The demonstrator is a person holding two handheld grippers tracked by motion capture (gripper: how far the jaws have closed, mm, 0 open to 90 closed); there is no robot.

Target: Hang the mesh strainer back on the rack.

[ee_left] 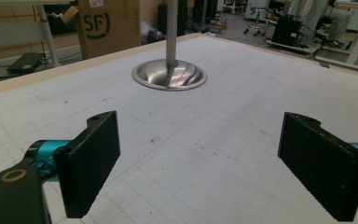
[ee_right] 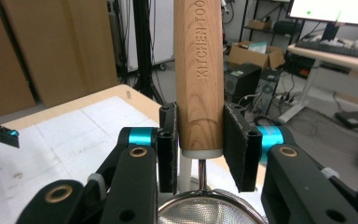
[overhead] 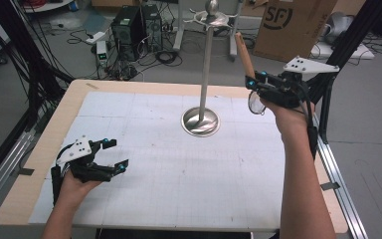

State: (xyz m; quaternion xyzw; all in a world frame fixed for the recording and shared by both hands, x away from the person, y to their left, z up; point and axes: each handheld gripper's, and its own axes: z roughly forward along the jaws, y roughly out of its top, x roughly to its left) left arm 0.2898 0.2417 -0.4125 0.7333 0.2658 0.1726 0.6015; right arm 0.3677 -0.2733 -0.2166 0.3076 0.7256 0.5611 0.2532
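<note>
A kitchen strainer with a wooden handle (overhead: 244, 54) (ee_right: 199, 79) and a round mesh head (overhead: 255, 102) (ee_right: 209, 209) is held upright above the table's right side. My right gripper (overhead: 251, 79) (ee_right: 199, 147) is shut on the lower end of that handle, mesh hanging below the jaws. A metal stand with a round base (overhead: 200, 121) (ee_left: 169, 74), a tall pole and hooks at the top (overhead: 210, 19) rises from the table's far middle, left of the strainer. My left gripper (overhead: 113, 154) (ee_left: 198, 163) rests low at the table's left, open and holding nothing.
A white gridded mat (overhead: 179, 164) covers the wooden table (overhead: 74, 94). A cardboard box (overhead: 291, 25), computer towers (overhead: 132, 30) and cables lie on the floor beyond the far edge. Black frame posts stand at both sides.
</note>
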